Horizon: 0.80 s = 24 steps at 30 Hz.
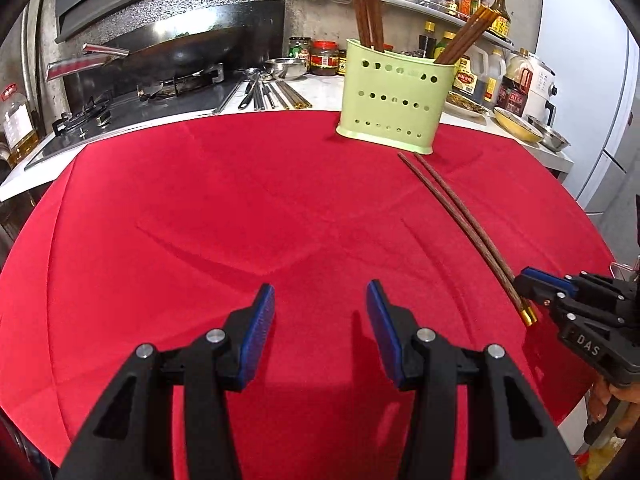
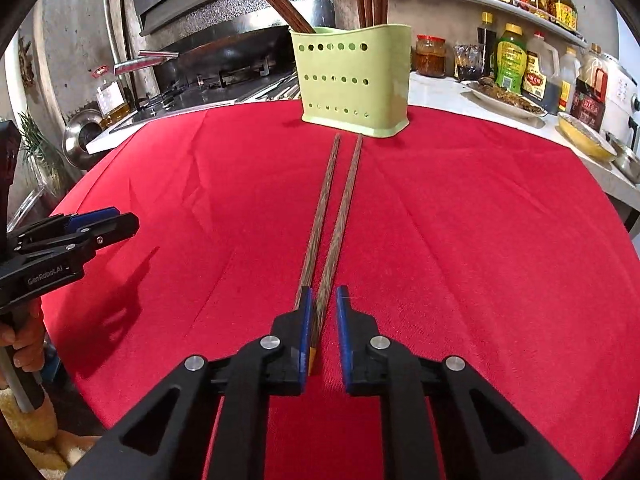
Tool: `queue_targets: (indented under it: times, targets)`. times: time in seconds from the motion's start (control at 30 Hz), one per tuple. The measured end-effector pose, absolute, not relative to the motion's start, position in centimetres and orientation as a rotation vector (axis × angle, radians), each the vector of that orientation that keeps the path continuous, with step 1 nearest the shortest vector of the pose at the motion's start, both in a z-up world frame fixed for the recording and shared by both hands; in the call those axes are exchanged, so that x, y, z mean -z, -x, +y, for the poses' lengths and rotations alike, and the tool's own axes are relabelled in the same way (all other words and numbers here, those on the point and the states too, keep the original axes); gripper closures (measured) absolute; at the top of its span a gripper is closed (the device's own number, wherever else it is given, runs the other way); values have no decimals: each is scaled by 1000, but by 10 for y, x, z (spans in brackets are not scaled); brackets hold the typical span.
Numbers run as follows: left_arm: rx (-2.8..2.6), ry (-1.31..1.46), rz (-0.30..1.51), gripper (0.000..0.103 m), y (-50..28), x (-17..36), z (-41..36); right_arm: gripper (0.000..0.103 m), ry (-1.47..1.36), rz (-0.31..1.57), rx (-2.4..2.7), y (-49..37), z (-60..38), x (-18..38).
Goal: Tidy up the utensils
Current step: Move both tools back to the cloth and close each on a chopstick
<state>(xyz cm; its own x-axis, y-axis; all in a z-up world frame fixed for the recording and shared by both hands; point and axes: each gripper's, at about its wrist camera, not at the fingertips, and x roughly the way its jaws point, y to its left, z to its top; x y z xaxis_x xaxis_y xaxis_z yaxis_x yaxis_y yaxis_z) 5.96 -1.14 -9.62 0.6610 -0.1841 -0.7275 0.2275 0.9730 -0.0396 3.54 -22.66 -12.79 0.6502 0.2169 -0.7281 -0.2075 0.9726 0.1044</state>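
Two brown wooden chopsticks [image 2: 344, 200] [image 1: 452, 200] lie side by side on the red cloth [image 1: 200, 220], with their thin ends toward a green perforated holder [image 2: 352, 80] [image 1: 394, 100]. More chopsticks [image 1: 366, 8] stand in the holder. My right gripper [image 2: 324, 292] [image 1: 524, 280] is down at their gold-tipped ends. One chopstick lies between its narrow jaws against the left pad, with a gap to the right pad; the other runs outside the left finger. My left gripper [image 1: 320, 300] [image 2: 120, 220] hangs open over bare cloth, with nothing between its pads.
A stove with a wok [image 1: 180, 52] is at the back left. Metal utensils [image 1: 272, 94] lie on the white counter beside it. Sauce bottles [image 1: 500, 76] and bowls [image 1: 516, 126] line the back right, next to a white fridge [image 1: 592, 80]. A person's hand [image 2: 24, 340] holds each gripper.
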Motion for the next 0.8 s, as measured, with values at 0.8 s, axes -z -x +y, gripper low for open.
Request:
queue_targets:
  times: [0.8]
  targets:
    - [394, -144, 848, 56, -65, 97, -109, 96, -115, 801, -98, -4, -291, 132]
